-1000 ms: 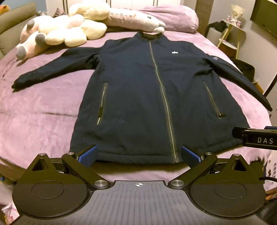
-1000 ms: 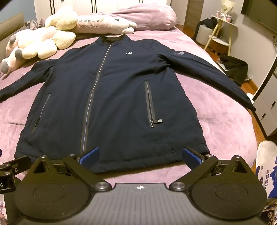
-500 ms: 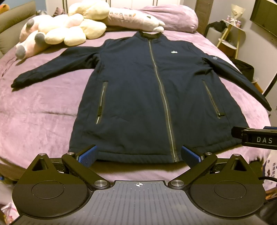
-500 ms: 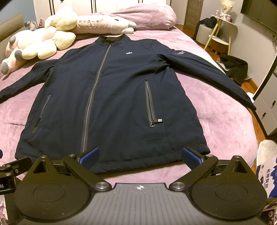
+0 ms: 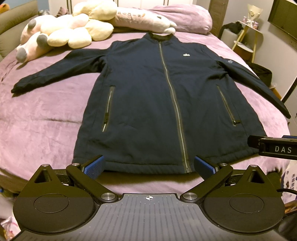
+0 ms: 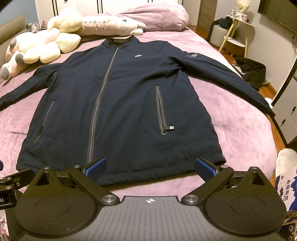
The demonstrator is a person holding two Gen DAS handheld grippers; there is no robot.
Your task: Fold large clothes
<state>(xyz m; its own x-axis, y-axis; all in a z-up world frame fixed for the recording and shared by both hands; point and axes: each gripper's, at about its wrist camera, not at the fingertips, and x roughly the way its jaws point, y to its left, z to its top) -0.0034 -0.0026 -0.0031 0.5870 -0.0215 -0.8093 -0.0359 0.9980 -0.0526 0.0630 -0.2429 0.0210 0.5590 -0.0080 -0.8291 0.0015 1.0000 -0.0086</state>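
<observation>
A dark navy zip jacket [image 5: 159, 96] [image 6: 120, 103] lies flat and face up on the purple bed [image 5: 46, 118] [image 6: 241, 129], both sleeves spread out to the sides, collar toward the pillows. My left gripper [image 5: 148, 166] hovers open just short of the hem, near the bottom of the centre zipper. My right gripper [image 6: 151, 166] is open too, in front of the hem's right half. Neither holds anything. The right gripper's body [image 5: 274, 148] shows at the right edge of the left wrist view.
Plush toys [image 5: 61, 35] [image 6: 42, 50] and a purple pillow [image 6: 156, 16] lie at the head of the bed. A stool and small side table [image 6: 233, 37] stand at the right, with dark clothes [image 6: 252, 70] on the floor. White drawers [image 6: 285, 115] are at the far right.
Both views have shifted only slightly; the jacket lies as before and both grippers remain open at the hem.
</observation>
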